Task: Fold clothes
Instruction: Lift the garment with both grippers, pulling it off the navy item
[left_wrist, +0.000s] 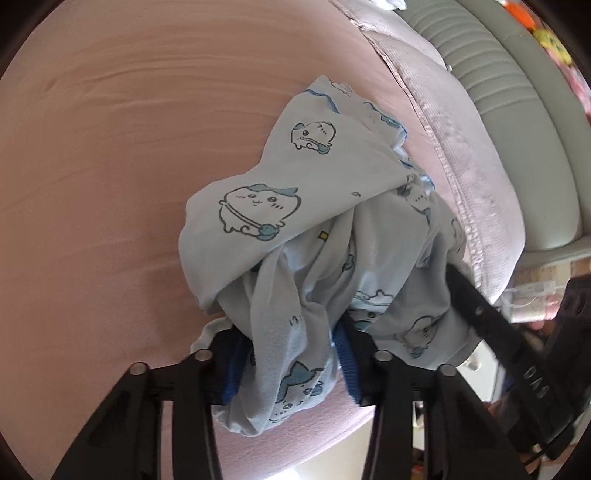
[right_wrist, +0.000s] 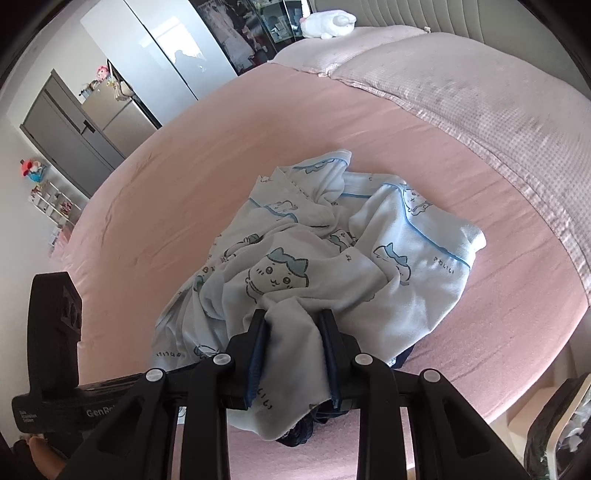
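A crumpled pale-blue garment (right_wrist: 325, 251) printed with cartoon animal faces and edged in darker blue piping lies in a heap at the middle of the right wrist view, on a pink bed sheet (right_wrist: 207, 177). Its near edge is bunched up between the blue pads of the right hand-held gripper (right_wrist: 293, 354), whose jaws are clamped on that fold at the lower centre of the frame. Something dark navy shows under the cloth just below the pads; what it is cannot be told.

In the left wrist view the same garment (left_wrist: 295, 206) fills the centre, and a twisted hank of it hangs between the jaws of the left hand-held gripper (left_wrist: 291, 354), which are pressed against the cloth on both sides.

A checked pink pillow (right_wrist: 480, 96) lies at the upper right, a white plush toy (right_wrist: 327, 23) at the top edge, and grey cabinets (right_wrist: 74, 129) stand at the left.
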